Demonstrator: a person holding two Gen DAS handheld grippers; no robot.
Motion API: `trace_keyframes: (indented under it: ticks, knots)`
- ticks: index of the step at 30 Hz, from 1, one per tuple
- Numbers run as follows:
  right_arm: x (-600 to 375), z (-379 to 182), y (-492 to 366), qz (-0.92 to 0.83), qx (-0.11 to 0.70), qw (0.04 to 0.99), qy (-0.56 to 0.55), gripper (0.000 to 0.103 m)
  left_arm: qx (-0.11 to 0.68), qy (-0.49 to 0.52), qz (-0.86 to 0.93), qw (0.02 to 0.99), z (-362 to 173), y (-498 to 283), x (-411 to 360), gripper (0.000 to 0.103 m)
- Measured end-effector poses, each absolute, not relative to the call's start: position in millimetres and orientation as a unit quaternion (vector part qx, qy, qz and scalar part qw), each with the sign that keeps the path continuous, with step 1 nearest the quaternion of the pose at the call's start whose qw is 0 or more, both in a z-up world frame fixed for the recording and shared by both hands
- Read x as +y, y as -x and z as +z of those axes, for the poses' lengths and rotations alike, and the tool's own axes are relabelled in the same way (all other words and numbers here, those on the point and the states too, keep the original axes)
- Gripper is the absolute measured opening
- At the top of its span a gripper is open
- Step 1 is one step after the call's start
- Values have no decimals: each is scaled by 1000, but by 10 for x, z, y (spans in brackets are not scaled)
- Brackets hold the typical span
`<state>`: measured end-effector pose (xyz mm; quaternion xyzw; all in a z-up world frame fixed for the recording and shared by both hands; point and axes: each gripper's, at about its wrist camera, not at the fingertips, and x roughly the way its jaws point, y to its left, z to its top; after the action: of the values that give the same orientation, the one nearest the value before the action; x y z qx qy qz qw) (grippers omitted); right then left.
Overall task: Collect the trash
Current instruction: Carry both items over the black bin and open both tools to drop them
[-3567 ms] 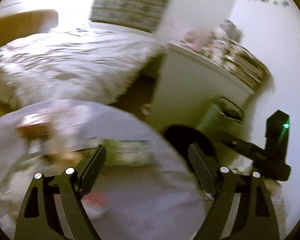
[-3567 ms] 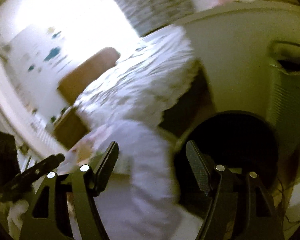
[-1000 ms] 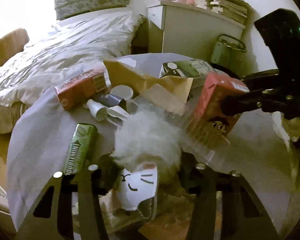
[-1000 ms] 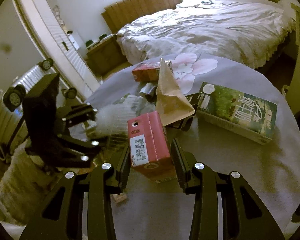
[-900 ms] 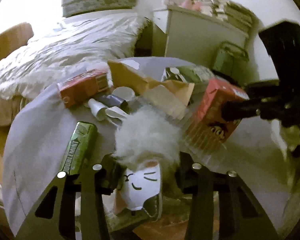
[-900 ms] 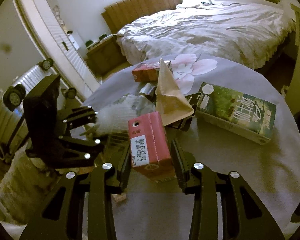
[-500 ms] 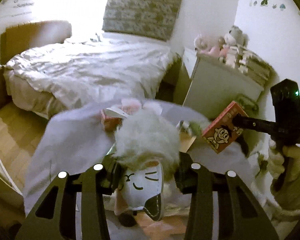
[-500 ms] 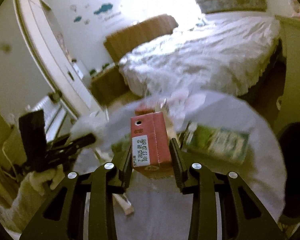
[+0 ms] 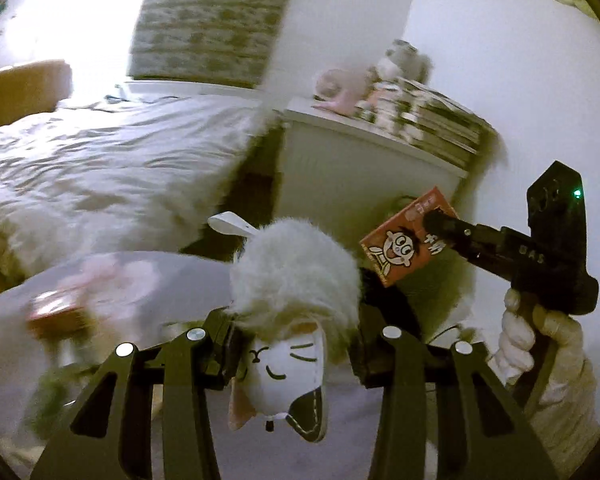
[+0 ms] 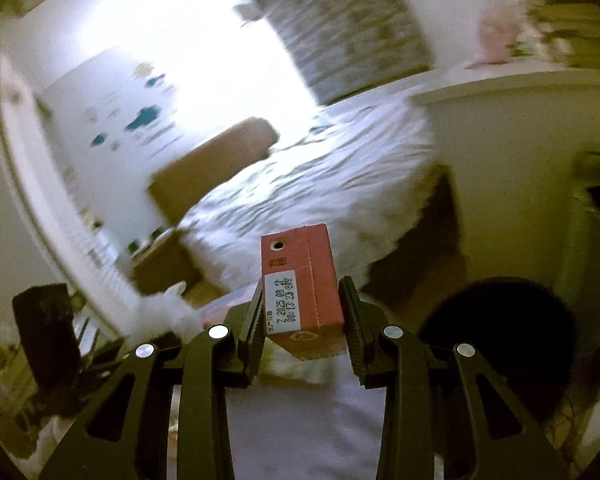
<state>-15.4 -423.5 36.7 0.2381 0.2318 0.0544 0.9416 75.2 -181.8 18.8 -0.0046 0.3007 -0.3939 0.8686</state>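
Note:
My left gripper (image 9: 294, 344) is shut on a fluffy white plush cat (image 9: 292, 280), whose face hangs down between the fingers, held above the table. In the right wrist view my right gripper (image 10: 303, 320) is shut on a red drink carton (image 10: 300, 284), upright and lifted off the table. The same red carton (image 9: 408, 236) shows in the left wrist view at right, carried by the right gripper (image 9: 440, 220) in a gloved hand (image 9: 540, 340). A dark round bin (image 10: 496, 320) sits low at right in the right wrist view.
The round grey table (image 9: 140, 276) with blurred trash lies below left. A bed (image 9: 100, 168) stands behind it, and a white cabinet (image 9: 360, 168) stacked with books is beside the bed. The other hand's gripper body (image 10: 48, 332) shows at the left edge.
Both grippers have lifted off the table with their loads and swung right, away from the trash pile toward the cabinet and bin. The table has dropped low in both views.

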Motion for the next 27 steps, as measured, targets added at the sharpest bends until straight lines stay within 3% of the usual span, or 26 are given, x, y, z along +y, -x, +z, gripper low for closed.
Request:
trace_keyframes:
  ticks: [12, 27]
  knots:
    - [-5303, -300, 405, -61, 250, 917, -304, 35, 351, -27, -458, 816, -293, -829, -3262, 42]
    - [-5617, -888, 282, -76, 289, 892, -339, 36, 393, -61, -452, 798, -706, -850, -3722, 43]
